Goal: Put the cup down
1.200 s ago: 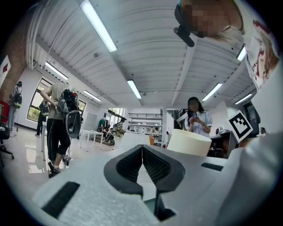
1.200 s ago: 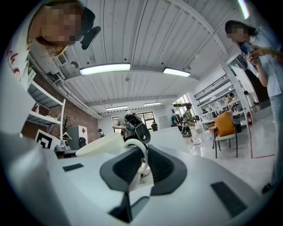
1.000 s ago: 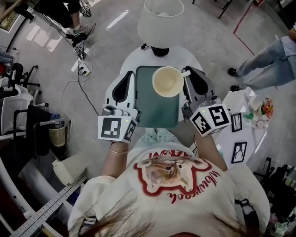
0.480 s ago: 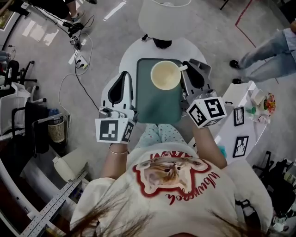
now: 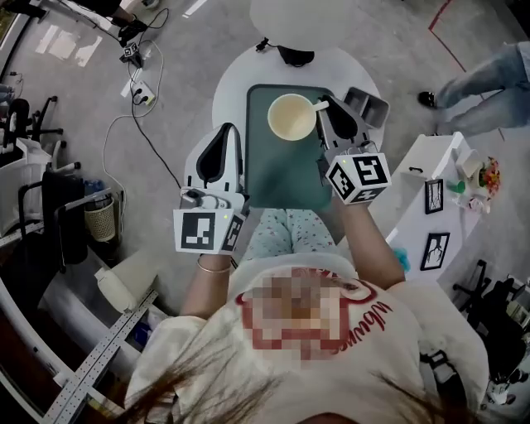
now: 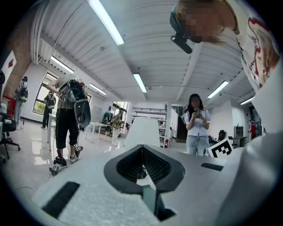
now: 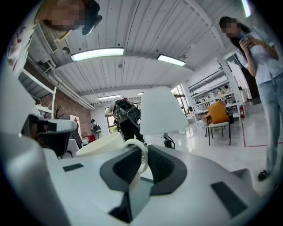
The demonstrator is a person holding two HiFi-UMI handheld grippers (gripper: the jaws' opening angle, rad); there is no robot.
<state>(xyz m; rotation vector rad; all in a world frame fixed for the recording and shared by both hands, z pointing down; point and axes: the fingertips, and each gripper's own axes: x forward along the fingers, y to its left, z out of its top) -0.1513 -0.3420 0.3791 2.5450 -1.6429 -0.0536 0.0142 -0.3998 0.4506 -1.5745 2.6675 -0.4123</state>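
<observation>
— Where's the cup?

— The cream cup (image 5: 291,117) is in the upper middle of the head view. It's over the far end of the green tray (image 5: 281,174), just left of my right gripper (image 5: 325,109).

— Have you got hold of it?

— Yes. The right gripper view shows what the view from above can't: the white handle (image 7: 144,154) loops up between my two dark fingers (image 7: 162,166), and they pinch it. The cup's body lies left of centre in that view, with its rim slanting.

— Is it resting on the tray?

— I can't tell. From above it only overlaps the tray, and my own view hides its base.

— And your other gripper?

— My left gripper (image 5: 228,132) is at the tray's left edge, apart from the cup. Its own view shows its fingers (image 6: 156,163) pressed together at the tips with nothing between them. From above they're only a dark loop.

— What's around?

— The tray lies on a round white table (image 5: 236,83). A white lampshade (image 5: 302,15) sits at the top edge, and a grey open box (image 5: 370,106) is just right of my right gripper. Only the left gripper view shows a person (image 6: 196,126) standing right of centre.
</observation>
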